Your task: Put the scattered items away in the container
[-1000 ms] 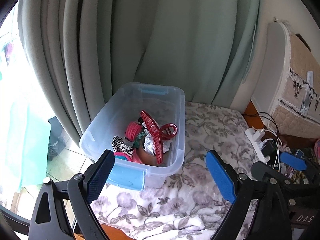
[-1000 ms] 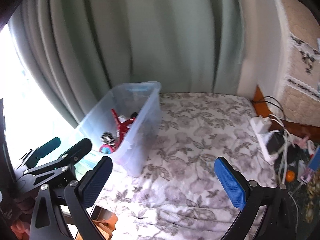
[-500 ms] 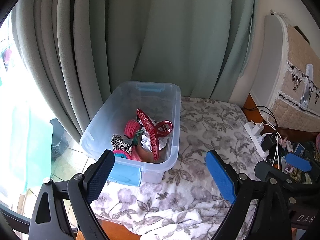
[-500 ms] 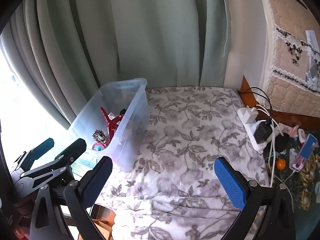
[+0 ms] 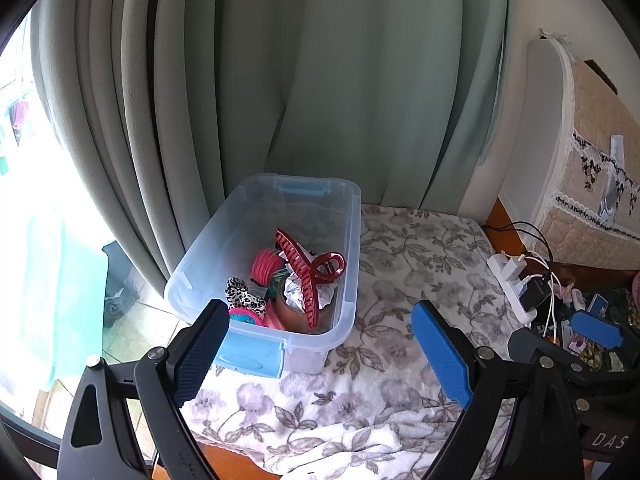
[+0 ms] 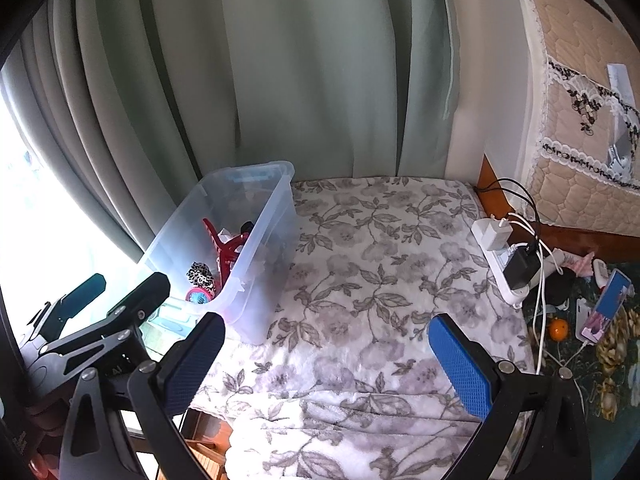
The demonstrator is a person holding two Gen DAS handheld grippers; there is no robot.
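Now both sets of fingers spread wide, nothing held. Left gripper hovers above near end of clear container; right gripper above floral blanket, container to its left. Red claw clip, leopard scrunchie, pink coil ties lie inside container, near curtain.

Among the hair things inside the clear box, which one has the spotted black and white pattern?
The leopard-print scrunchie in the clear box, near its blue latch. The big claw clip beside it is plain dark red.
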